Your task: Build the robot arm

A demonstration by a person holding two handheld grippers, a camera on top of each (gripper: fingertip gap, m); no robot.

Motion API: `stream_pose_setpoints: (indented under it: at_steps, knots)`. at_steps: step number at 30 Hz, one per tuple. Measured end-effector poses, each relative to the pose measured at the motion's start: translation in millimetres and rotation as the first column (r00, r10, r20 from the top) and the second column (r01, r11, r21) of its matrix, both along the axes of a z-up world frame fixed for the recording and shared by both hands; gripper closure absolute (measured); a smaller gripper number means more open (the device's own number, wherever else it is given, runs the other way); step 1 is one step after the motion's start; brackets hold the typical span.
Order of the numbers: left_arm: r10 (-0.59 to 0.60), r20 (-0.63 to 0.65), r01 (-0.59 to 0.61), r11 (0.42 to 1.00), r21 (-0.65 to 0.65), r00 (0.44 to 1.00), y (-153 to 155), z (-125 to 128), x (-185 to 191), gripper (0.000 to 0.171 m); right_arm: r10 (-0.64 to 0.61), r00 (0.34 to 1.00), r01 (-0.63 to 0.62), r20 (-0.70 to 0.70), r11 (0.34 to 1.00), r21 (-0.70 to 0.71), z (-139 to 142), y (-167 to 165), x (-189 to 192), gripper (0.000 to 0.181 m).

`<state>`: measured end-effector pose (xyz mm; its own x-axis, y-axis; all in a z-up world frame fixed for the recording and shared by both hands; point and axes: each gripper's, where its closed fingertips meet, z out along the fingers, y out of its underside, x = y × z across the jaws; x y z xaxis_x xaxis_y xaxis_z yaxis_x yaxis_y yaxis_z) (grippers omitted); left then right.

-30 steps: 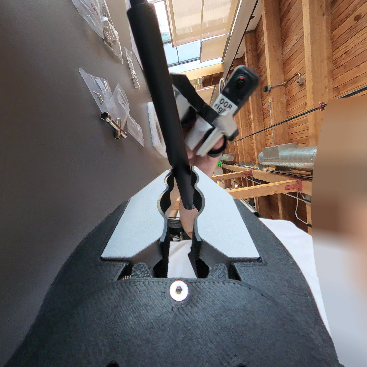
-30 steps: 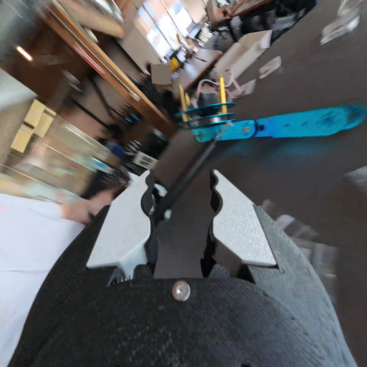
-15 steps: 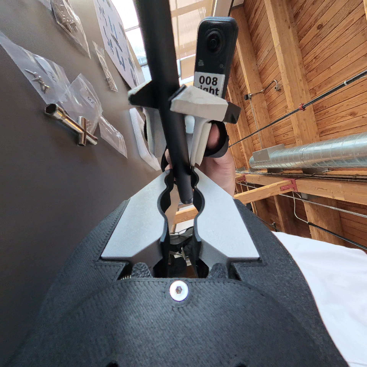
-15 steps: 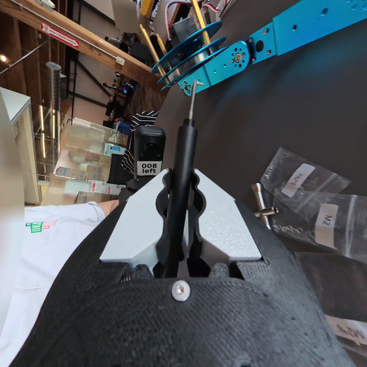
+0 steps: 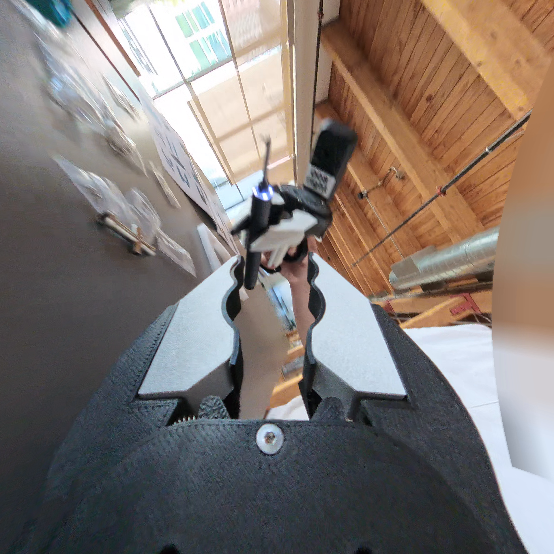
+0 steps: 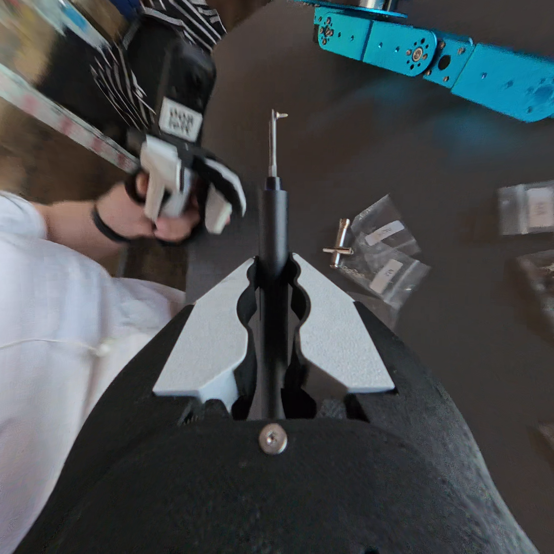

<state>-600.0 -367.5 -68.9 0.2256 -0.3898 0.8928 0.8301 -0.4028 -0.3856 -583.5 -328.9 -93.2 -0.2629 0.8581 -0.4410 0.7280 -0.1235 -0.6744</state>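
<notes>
My right gripper is shut on a black electric screwdriver, which runs straight out between the pads. Its thin metal bit carries a small screw at the tip, above the dark table. My left gripper is open and empty. In the left wrist view the right gripper holds the screwdriver just ahead. The screwdriver's tail end lies close to my left fingertip, and a light ring glows at its front. The left gripper also shows blurred in the right wrist view, off to the left of the screwdriver.
A blue metal robot arm assembly lies across the far side of the table. A small cross-shaped metal wrench and clear bags of small parts lie to the right. A person in a white shirt is at the left. There is about 5 cm between the tips of the two grippers.
The right gripper shut on the screwdriver while the left still held its tail. The left pads have since opened and let it go, and the two grippers have drawn apart.
</notes>
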Motion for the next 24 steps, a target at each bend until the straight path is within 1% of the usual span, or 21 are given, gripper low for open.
stream_pose_setpoints:
  at_steps: [2, 3, 5, 6, 9, 11, 13, 15, 17, 20, 24]
  knots:
    - [0.058, 0.020, -0.058, 0.998, 0.002, 0.998, -4.6, 2.6, -24.5, 0.133, 0.018, 1.000, -0.015, -0.017, 0.985, 0.171, -4.1, 5.1, 7.2, 0.165]
    - [0.077, 0.051, -0.077, 0.997, -0.009, 0.996, -5.7, 2.4, -33.4, 0.134, 0.039, 0.999, -0.032, -0.024, 0.964, 0.265, -6.0, 7.1, 10.8, 0.164]
    - [0.094, 0.114, -0.093, 0.996, -0.014, 0.989, -5.4, 4.5, -41.7, 0.137, 0.085, 0.996, -0.072, -0.008, 0.892, 0.446, -9.9, 11.5, 17.9, 0.164]
    - [0.091, 0.121, -0.089, 0.996, -0.021, 0.989, -3.4, 4.7, -40.4, 0.138, 0.114, 0.993, -0.102, 0.008, 0.847, 0.522, -11.0, 12.4, 21.2, 0.164]
    - [0.043, 0.071, -0.042, 0.999, -0.024, 0.997, 7.9, 7.3, -24.6, 0.141, 0.179, 0.982, -0.173, 0.059, 0.734, 0.657, -11.9, 12.9, 28.4, 0.164]
    - [-0.008, 0.039, 0.010, 0.999, -0.044, 0.999, 17.1, 6.1, -15.5, 0.143, 0.199, 0.975, -0.208, 0.095, 0.692, 0.691, -13.1, 14.6, 31.5, 0.164]
    - [-0.058, 0.030, 0.060, 0.997, -0.051, 0.998, 22.7, 7.7, -9.5, 0.146, 0.206, 0.972, -0.225, 0.114, 0.673, 0.704, -13.6, 17.5, 33.1, 0.164]
    - [-0.087, 0.005, 0.088, 0.992, -0.086, 0.996, 26.9, 3.1, -5.3, 0.148, 0.214, 0.970, -0.232, 0.115, 0.673, 0.702, -12.6, 18.1, 34.2, 0.164]
    - [-0.089, -0.020, 0.087, 0.991, -0.102, 0.996, 29.5, 0.1, -3.6, 0.149, 0.217, 0.969, -0.237, 0.119, 0.675, 0.698, -13.1, 18.9, 35.7, 0.164]
    - [-0.102, -0.025, 0.099, 0.990, -0.095, 0.994, 30.9, 1.0, 0.2, 0.152, 0.214, 0.968, -0.243, 0.131, 0.671, 0.701, -16.1, 21.5, 38.6, 0.164]
    - [-0.126, -0.018, 0.124, 0.988, -0.089, 0.992, 32.5, 3.3, 6.5, 0.151, 0.216, 0.967, -0.250, 0.138, 0.670, 0.699, -17.3, 21.3, 42.7, 0.164]
